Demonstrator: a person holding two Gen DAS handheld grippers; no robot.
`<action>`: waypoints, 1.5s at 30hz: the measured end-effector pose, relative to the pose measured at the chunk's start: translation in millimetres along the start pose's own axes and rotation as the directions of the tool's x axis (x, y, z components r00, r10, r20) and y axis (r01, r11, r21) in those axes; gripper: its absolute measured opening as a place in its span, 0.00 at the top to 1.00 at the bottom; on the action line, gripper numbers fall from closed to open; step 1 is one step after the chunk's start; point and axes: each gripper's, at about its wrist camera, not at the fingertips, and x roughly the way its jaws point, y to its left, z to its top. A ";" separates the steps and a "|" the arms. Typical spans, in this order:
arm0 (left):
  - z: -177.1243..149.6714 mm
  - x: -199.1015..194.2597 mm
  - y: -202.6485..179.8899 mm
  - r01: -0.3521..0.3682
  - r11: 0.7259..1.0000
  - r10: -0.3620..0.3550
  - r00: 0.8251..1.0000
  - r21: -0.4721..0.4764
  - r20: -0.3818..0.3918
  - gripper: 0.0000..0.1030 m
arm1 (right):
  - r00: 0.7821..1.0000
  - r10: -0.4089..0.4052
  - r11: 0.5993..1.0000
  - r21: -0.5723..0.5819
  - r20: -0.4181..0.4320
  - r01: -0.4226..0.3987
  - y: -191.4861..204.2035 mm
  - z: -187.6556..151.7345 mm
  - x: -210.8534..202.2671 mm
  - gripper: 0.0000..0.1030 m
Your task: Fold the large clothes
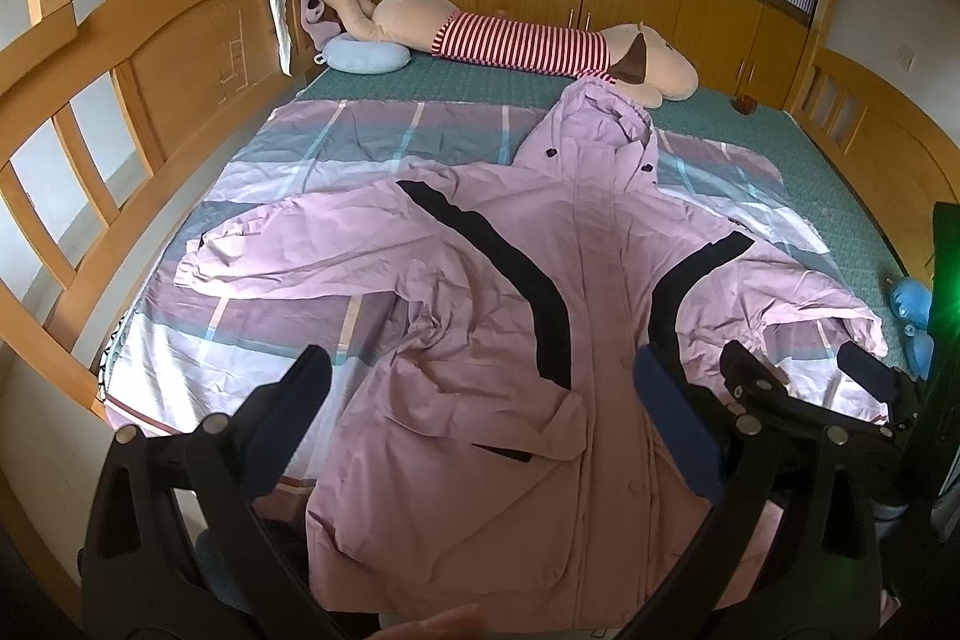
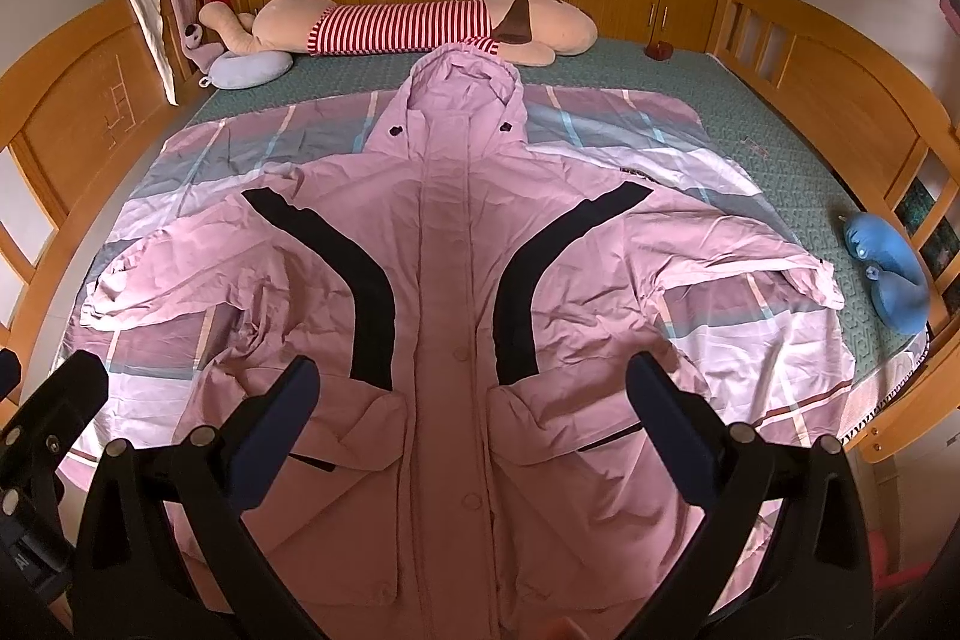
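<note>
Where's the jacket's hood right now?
In the right wrist view the hood lies at the far end of the pink jacket, top centre, its tip against the striped plush toy.

Jacket (image 2: 456,292) flat on sheet (image 2: 708,160), hood toward plush toy (image 2: 420,19) behind; neck pillow (image 2: 894,274) right.
</note>
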 end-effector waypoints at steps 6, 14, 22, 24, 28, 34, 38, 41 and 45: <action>0.7 9.9 -3.5 0.003 1.000 -0.003 1.000 0.016 -0.017 0.02 | 1.000 -0.016 1.000 -0.002 -0.006 0.016 -4.7 1.7 10.0 0.01; 3.2 22.1 -7.6 0.005 1.000 -0.004 0.999 0.019 -0.033 0.02 | 1.000 -0.025 1.000 -0.004 -0.015 0.025 -5.1 2.3 19.9 0.01; 3.3 46.7 -11.6 -0.001 0.999 0.003 0.998 0.035 -0.057 0.02 | 0.999 -0.030 0.999 0.013 -0.011 0.030 -18.8 9.5 34.2 0.01; 4.6 60.5 -11.3 -0.021 0.999 0.024 0.997 0.037 -0.077 0.02 | 0.997 -0.066 0.996 0.062 0.033 0.064 -40.5 22.8 37.5 0.01; 12.1 91.1 -10.4 -0.045 0.996 0.053 0.993 0.071 -0.110 0.02 | 0.991 -0.131 0.973 0.198 0.034 0.122 -97.5 50.8 74.7 0.01; 29.4 133.5 -19.2 -0.046 0.990 0.052 0.998 0.133 -0.044 0.02 | 0.968 -0.252 0.856 0.467 0.001 0.222 -209.4 59.9 171.1 0.01; 32.3 170.9 -32.9 -0.054 0.973 0.067 0.997 0.226 -0.047 0.02 | 0.951 -0.298 0.757 0.586 -0.086 0.290 -255.0 28.8 220.5 0.01; 27.3 198.5 -30.1 -0.015 0.975 0.024 0.999 0.220 -0.041 0.02 | 0.990 -0.060 0.638 0.758 -0.125 0.135 -293.8 7.7 253.5 0.01; 7.4 241.7 -11.1 -0.030 0.988 0.046 0.994 0.150 -0.103 0.11 | 0.984 -0.073 0.678 0.715 -0.165 0.170 -306.6 22.1 265.4 0.01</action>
